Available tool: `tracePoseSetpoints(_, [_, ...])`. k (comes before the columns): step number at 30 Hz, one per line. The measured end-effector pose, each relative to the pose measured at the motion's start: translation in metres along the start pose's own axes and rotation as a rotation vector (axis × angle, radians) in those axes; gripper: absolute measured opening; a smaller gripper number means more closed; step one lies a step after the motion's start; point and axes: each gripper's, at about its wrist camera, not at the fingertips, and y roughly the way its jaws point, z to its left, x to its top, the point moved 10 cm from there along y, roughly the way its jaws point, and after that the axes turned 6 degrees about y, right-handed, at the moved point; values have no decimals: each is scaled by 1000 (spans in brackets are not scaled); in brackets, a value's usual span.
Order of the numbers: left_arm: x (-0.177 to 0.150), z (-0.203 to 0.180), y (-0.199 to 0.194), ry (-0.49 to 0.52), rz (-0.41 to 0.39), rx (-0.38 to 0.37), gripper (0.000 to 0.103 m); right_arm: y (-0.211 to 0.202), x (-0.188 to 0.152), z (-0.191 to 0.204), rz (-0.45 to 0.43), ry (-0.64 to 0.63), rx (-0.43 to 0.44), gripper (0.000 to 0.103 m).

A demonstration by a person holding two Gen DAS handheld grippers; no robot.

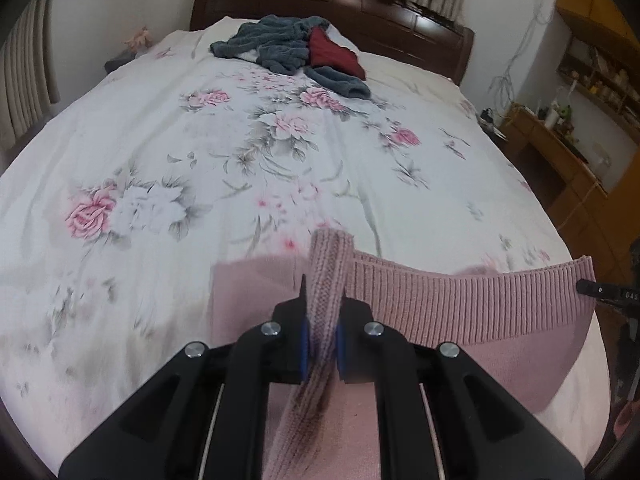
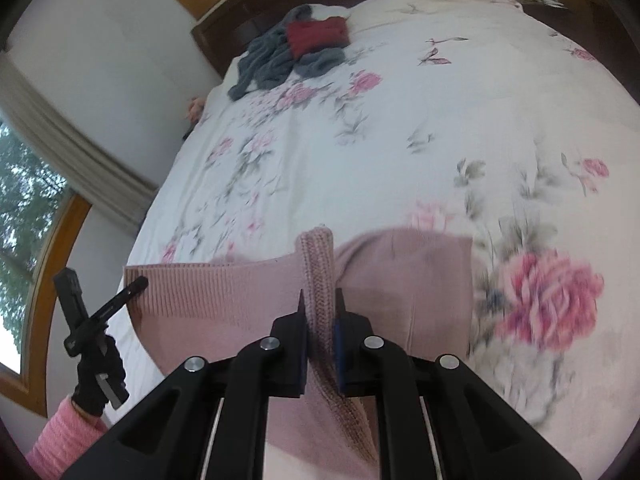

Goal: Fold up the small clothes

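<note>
A pink knit garment (image 1: 460, 304) hangs stretched between both grippers, just above the near part of the floral bed sheet (image 1: 240, 152). My left gripper (image 1: 322, 304) is shut on a bunched ribbed edge of it. In the right wrist view my right gripper (image 2: 320, 308) is shut on another bunched edge of the same pink garment (image 2: 400, 280). The ribbed hem runs sideways between the two grips. The left gripper (image 2: 138, 282) also shows at the far left of the right wrist view, held by a black-gloved hand (image 2: 98, 376) with a pink sleeve.
A heap of grey and dark red clothes (image 1: 296, 46) lies at the far end of the bed by the dark wooden headboard (image 1: 360, 0). Wooden shelves and a desk (image 1: 560, 152) stand to the right of the bed. Curtains and a window (image 2: 32, 208) are on the left.
</note>
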Motion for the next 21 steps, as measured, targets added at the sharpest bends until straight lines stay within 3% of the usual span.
tracePoseSetpoints(4, [11,11,42,-12,27,27,8,35,24,-14,11,21,-36,10])
tracePoseSetpoints(10, [-14,26,105,-19,122,68,8,87,23,-41,65,8,-130,10])
tracePoseSetpoints(17, [-32,44,138,-45,162,94,9,117,18,-70,96,35,-173,10])
tracePoseSetpoints(21, [-37,50,146,-51,189,105,15,127,16,-84,113,58,-200,11])
